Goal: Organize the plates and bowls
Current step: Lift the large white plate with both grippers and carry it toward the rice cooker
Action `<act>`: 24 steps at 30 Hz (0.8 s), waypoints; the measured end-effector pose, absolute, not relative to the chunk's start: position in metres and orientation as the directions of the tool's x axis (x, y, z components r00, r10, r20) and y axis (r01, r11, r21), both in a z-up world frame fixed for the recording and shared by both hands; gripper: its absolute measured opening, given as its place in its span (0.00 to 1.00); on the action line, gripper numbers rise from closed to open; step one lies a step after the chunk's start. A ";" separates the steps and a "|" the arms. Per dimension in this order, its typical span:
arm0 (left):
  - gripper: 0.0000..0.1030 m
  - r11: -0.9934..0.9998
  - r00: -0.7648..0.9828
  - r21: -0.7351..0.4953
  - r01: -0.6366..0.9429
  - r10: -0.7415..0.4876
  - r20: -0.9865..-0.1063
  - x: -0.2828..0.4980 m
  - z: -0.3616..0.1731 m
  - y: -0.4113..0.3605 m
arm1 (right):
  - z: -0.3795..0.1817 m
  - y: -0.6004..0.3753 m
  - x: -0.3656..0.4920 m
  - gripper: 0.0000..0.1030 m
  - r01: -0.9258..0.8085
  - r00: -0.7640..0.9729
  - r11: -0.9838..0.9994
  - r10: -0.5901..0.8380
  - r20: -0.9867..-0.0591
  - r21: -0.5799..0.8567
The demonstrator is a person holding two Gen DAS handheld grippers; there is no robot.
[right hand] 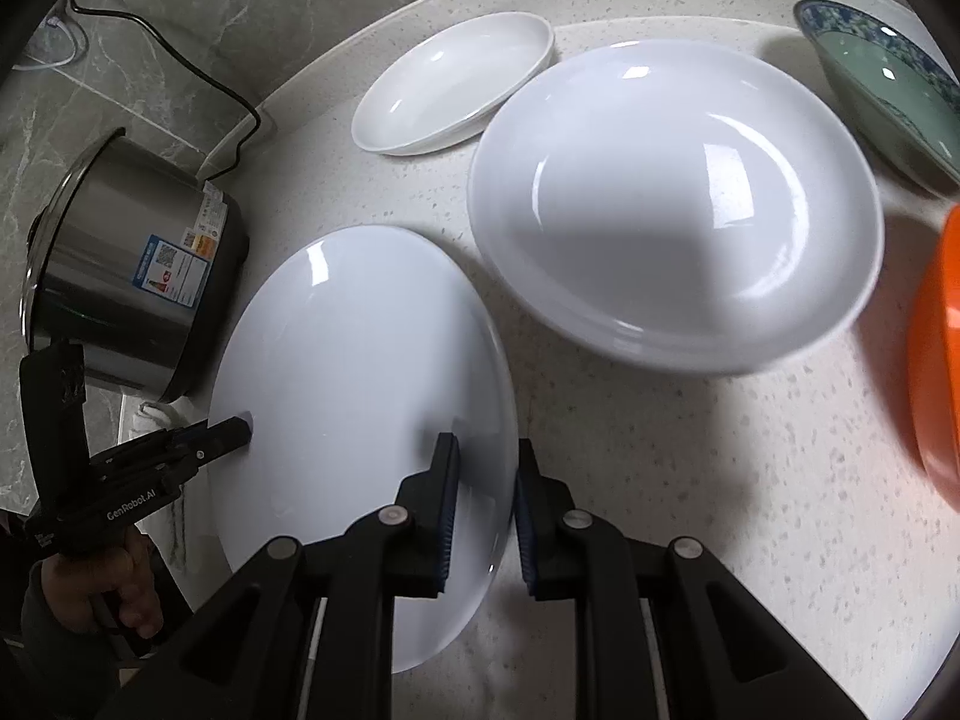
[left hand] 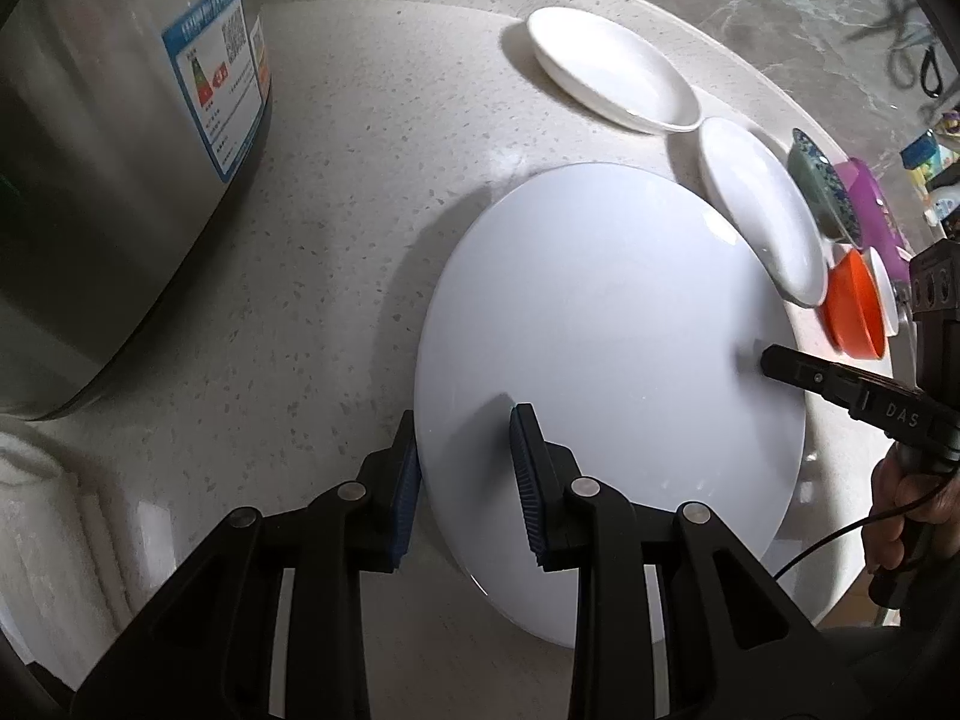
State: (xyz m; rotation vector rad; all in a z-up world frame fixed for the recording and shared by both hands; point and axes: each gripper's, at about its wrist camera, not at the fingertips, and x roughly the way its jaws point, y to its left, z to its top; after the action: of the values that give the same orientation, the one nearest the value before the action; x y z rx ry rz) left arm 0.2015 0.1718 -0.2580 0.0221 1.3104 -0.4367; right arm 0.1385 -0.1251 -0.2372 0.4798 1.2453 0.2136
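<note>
Your large flat white plate (left hand: 606,396) sits between both tongs, its rim straddled on two opposite sides. Your left tongs (left hand: 468,480) have one blue-padded finger over the plate's face and the other outside the rim; whether they are clenched on it or merely straddling it, the pictures do not settle. Your right tongs (right hand: 483,516) stand the same way on the opposite rim, one finger above the plate and one beside its edge, and again the grip cannot be told. Whether the plate is lifted off the speckled tabletop (right hand: 690,480) cannot be told either. Just beside it lies a wide white bowl (right hand: 678,204), and toward the tabletop's far edge a smaller white dish (right hand: 450,84). Near the right edge are a green-and-blue patterned bowl (right hand: 888,84) and an orange bowl (right hand: 936,360). A steel cooker (right hand: 138,276) stands near the left edge.
</note>
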 end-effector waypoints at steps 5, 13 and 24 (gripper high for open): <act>0.25 0.903 0.199 -0.236 0.359 -0.321 -0.926 0.177 -0.236 0.164 | -0.219 -0.130 0.115 0.19 0.106 0.346 0.882 0.400 -0.848 0.459; 0.25 0.850 0.144 -0.284 0.444 -0.381 -0.913 0.122 -0.218 0.118 | -0.194 -0.158 0.049 0.19 0.182 0.397 0.878 0.347 -0.850 0.443; 0.25 0.835 0.119 -0.273 0.479 -0.369 -0.922 0.049 -0.237 0.031 | -0.215 -0.233 -0.030 0.19 0.241 0.385 0.868 0.325 -0.864 0.434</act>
State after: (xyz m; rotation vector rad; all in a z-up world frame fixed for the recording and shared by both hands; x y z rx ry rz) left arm 0.0494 0.0306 -0.2366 0.0999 1.3131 -0.6214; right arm -0.0295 -0.2329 -0.2150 0.5491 1.1918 0.0569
